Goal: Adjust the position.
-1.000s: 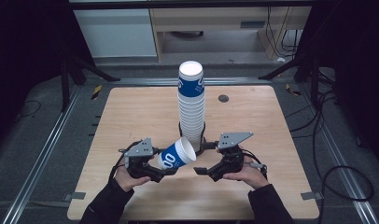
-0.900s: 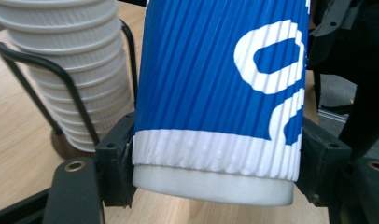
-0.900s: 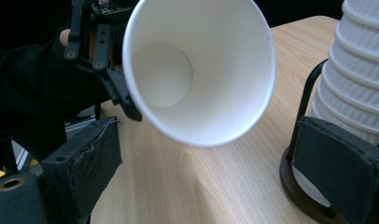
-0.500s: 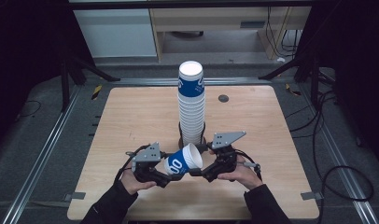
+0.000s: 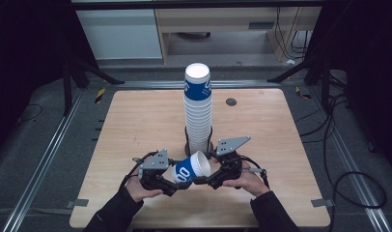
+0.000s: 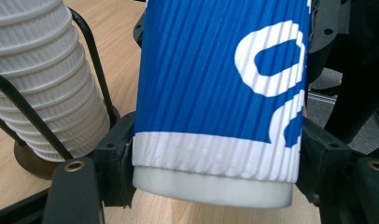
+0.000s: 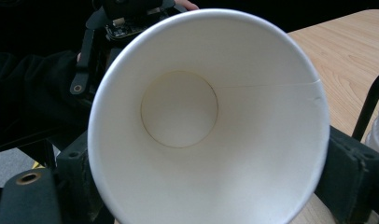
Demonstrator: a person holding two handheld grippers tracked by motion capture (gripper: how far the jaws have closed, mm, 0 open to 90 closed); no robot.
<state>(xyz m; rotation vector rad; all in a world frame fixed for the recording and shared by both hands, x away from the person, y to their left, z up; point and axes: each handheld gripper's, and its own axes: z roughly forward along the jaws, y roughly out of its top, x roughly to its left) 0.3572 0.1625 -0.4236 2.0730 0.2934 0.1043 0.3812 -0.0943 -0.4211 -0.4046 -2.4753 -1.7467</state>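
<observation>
A blue ribbed paper cup [image 5: 189, 169] with white lettering lies almost level above the table's front middle, its mouth toward the right. My left gripper [image 5: 177, 181] is shut on the cup's [image 6: 215, 93] white base end, one pad on each side, as the left gripper view [image 6: 215, 182] shows. My right gripper [image 5: 207, 177] is at the rim. In the right gripper view the cup's open white mouth [image 7: 201, 116] sits between the jaws of the right gripper [image 7: 206, 182]. Those jaws have just been closing, and their pads touch the rim on both sides.
A tall stack of the same cups [image 5: 198, 111] stands in a black wire holder [image 5: 200, 145] at the middle of the wooden table [image 5: 136, 121], just behind both grippers. A small dark disc [image 5: 231, 102] lies at the back right. Cables and metal rails run along the floor around the table.
The cup has tipped from slanting upward to nearly level and sunk a little. The right gripper has come in onto its rim, and both hands sit closer together.
</observation>
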